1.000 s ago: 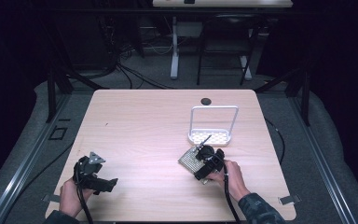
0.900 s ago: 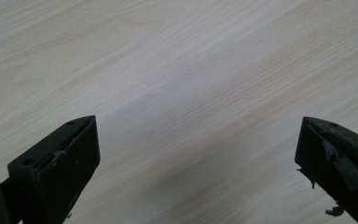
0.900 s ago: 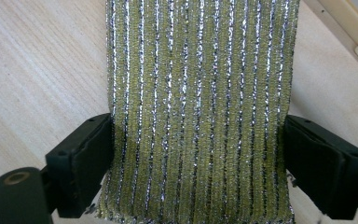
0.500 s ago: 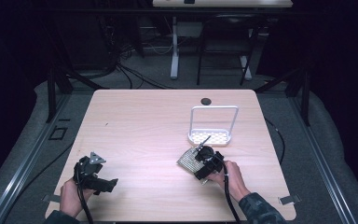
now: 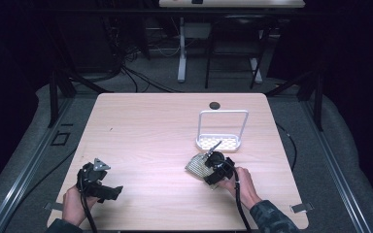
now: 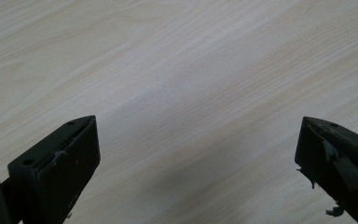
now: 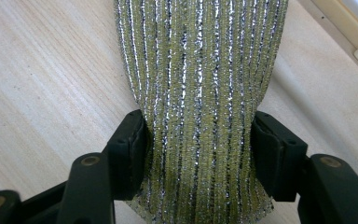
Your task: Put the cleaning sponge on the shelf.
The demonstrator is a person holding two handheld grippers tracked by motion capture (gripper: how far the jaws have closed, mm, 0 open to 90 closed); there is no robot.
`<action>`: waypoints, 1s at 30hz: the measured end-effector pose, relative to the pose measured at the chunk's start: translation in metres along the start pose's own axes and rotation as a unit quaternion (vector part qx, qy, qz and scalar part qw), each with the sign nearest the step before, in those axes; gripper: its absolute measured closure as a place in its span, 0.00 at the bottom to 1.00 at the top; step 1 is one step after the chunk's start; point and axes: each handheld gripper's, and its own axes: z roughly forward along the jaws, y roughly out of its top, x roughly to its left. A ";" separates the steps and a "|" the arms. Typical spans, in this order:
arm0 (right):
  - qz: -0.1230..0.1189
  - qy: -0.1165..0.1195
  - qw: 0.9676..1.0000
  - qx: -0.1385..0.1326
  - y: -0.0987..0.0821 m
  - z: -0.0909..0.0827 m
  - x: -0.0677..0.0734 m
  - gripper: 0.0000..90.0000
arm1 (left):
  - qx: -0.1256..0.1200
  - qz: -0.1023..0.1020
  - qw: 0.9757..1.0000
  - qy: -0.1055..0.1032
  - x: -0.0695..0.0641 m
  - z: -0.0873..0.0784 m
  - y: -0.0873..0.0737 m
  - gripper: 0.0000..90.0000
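A yellow-green scrubbing sponge (image 5: pixel 195 166) with silver threads lies flat on the wooden table (image 5: pixel 150 136), right of centre near the front. My right gripper (image 5: pixel 206 168) reaches over it from the right. Its jaws have just been closing, and the sponge (image 7: pixel 200 56) sits between them, pinched narrower where the pads (image 7: pixel 131 140) press its two sides. My left gripper (image 5: pixel 112 191) rests at the front left, held by a hand. In its own view the left gripper (image 6: pixel 198 140) stands open over bare wood with nothing between its jaws.
A white wire rack (image 5: pixel 200 127) with a perforated tray stands just behind the sponge; its edge (image 7: pixel 354 18) shows at the top right of the right gripper view. A small black round object (image 5: pixel 215 105) lies near the table's far edge. Cables trail from both grippers.
Neither hand has shifted its place. The sponge at the right gripper looks slightly more squeezed than before.
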 end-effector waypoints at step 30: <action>-0.021 0.002 0.999 -0.045 0.000 -0.022 0.006 0.59 | -0.003 -0.002 1.000 -0.001 0.000 -0.001 0.000 0.00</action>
